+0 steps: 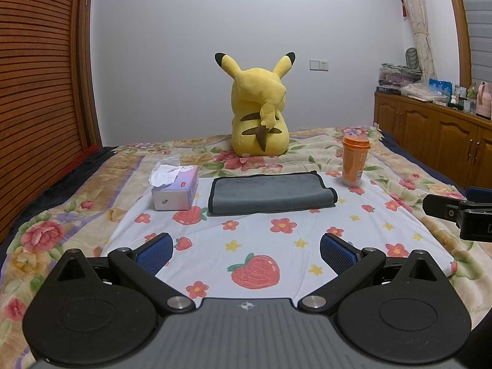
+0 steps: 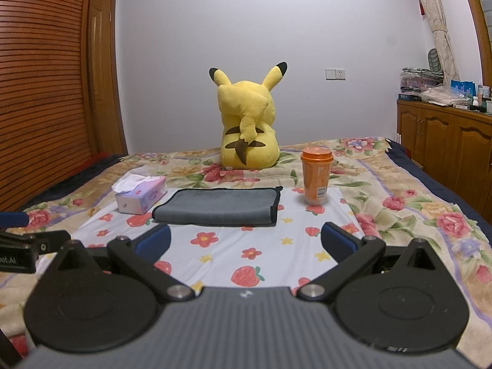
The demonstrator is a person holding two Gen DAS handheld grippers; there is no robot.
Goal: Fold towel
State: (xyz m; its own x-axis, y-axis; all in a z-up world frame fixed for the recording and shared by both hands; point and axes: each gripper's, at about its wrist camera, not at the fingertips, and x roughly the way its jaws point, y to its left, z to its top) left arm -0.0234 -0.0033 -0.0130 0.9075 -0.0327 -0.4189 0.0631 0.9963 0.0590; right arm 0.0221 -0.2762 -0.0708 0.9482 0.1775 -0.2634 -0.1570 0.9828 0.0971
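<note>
A grey towel with black trim [image 1: 270, 195] lies folded into a flat rectangle on a white strawberry-print cloth [image 1: 261, 246] on the bed; it also shows in the right wrist view [image 2: 220, 206]. My left gripper [image 1: 246, 253] is open and empty, hovering over the cloth well short of the towel. My right gripper [image 2: 246, 241] is open and empty, also short of the towel's near edge. Part of the right gripper shows at the right edge of the left wrist view [image 1: 461, 212]. Part of the left gripper shows at the left edge of the right wrist view [image 2: 27, 246].
A tissue box [image 1: 176, 189] stands left of the towel, an orange lidded cup [image 1: 353, 161] to its right. A yellow plush toy [image 1: 261, 107] sits behind them. A wooden cabinet [image 1: 436, 135] lines the right wall, a slatted wardrobe [image 1: 40, 77] the left.
</note>
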